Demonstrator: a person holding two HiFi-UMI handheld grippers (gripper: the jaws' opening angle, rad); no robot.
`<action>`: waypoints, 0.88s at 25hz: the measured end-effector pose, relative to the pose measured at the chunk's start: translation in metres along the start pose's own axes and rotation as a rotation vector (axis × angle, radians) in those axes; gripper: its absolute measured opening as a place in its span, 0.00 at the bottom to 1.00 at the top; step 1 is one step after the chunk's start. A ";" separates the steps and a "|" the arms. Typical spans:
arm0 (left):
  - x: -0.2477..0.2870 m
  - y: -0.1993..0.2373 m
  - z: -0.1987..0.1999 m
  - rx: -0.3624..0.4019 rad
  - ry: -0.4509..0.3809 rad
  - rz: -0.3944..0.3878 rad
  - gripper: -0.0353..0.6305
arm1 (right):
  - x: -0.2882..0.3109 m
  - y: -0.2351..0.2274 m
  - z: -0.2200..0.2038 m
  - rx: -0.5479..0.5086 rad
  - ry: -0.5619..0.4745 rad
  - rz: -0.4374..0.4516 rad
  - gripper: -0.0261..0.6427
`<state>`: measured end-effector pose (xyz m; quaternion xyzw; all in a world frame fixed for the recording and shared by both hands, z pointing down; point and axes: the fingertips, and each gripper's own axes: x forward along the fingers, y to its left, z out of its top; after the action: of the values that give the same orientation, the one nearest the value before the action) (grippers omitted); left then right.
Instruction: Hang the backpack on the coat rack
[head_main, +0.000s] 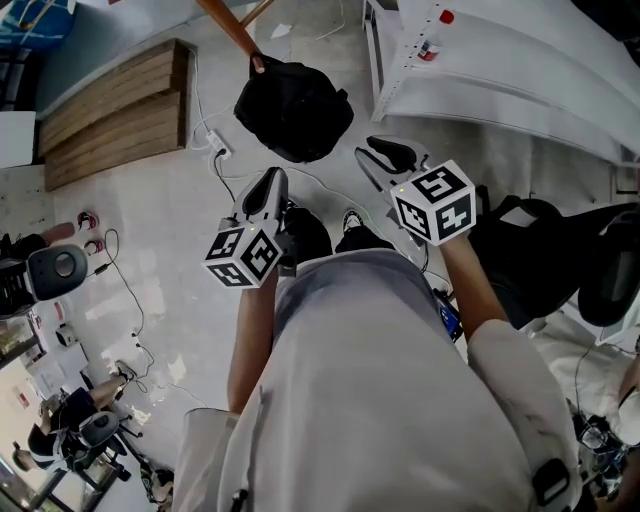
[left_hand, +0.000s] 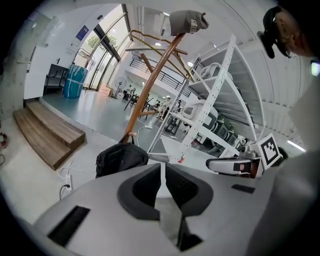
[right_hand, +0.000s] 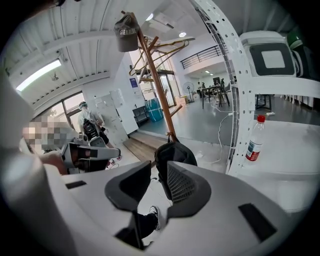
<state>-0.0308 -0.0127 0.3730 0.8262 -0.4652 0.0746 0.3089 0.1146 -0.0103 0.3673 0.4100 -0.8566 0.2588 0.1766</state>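
backpack (head_main: 293, 108): black, slumped on floor at foot of coat rack (left_hand: 152, 80) pole, not hung.
handling: prob soft, floppy, light-ish; take by top loop nr pole.
left tool (head_main: 265, 195): all but closed, empty.
right tool (head_main: 390, 155): narrow gap, empty.
pose: both raised at chest, angled fwd/down, well apart from pack.

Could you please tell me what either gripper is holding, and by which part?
Nothing is held: both the left gripper and the right gripper are empty. The backpack hangs by its top handle on the coat rack, ahead of them.
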 end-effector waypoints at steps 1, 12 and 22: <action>-0.002 -0.001 0.001 0.004 -0.002 0.000 0.10 | -0.003 0.002 0.002 -0.001 -0.004 0.003 0.19; -0.028 -0.008 0.012 0.073 -0.085 0.018 0.09 | -0.024 0.031 0.016 -0.017 -0.050 0.010 0.15; -0.052 -0.022 0.032 0.127 -0.131 0.021 0.08 | -0.040 0.052 0.035 -0.028 -0.111 0.011 0.08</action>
<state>-0.0472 0.0140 0.3165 0.8424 -0.4874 0.0529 0.2237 0.0943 0.0211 0.3031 0.4164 -0.8709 0.2246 0.1329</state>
